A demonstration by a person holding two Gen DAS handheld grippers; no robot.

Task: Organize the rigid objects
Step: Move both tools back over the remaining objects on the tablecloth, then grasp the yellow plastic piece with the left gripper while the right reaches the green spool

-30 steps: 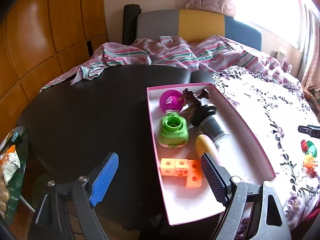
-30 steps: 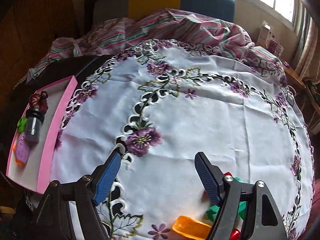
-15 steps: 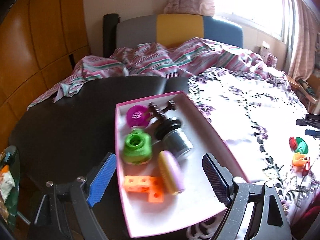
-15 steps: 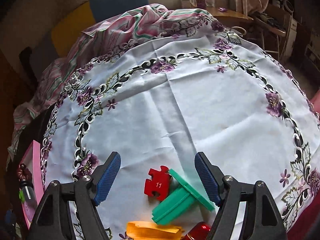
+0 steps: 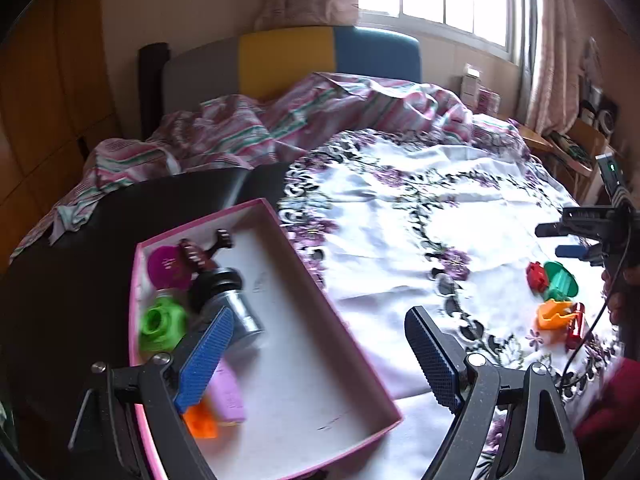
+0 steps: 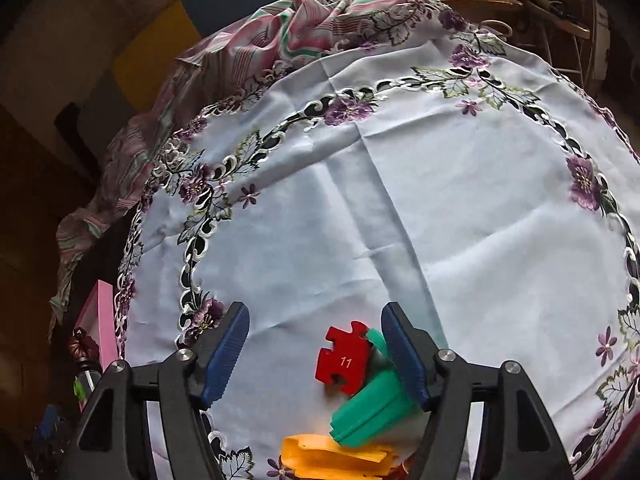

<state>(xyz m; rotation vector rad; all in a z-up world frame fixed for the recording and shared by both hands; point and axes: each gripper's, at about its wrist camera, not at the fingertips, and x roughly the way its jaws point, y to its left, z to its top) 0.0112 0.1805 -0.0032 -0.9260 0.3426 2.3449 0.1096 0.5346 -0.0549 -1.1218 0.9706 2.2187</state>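
Observation:
A pink-walled tray (image 5: 352,344) lies on the table and holds a magenta ball (image 5: 168,266), a green ring toy (image 5: 162,322), a silver and black cylinder (image 5: 234,308), a lilac piece (image 5: 228,392) and orange cubes (image 5: 202,420). My left gripper (image 5: 316,360) is open and empty above the tray. My right gripper (image 6: 316,350) is open and hangs just above a red puzzle piece (image 6: 342,356), a green flanged piece (image 6: 372,408) and an orange piece (image 6: 332,456) on the flowered cloth. These loose pieces also show in the left wrist view (image 5: 554,280).
A white cloth with purple flowers (image 6: 400,200) covers the right part of the black table (image 5: 60,300). A striped blanket (image 5: 300,116) is bunched at the far edge. A red cylinder (image 5: 576,326) lies beside the orange piece.
My left gripper has swung right, so the tray sits further left in its view. My right gripper has come down closer over the red and green pieces.

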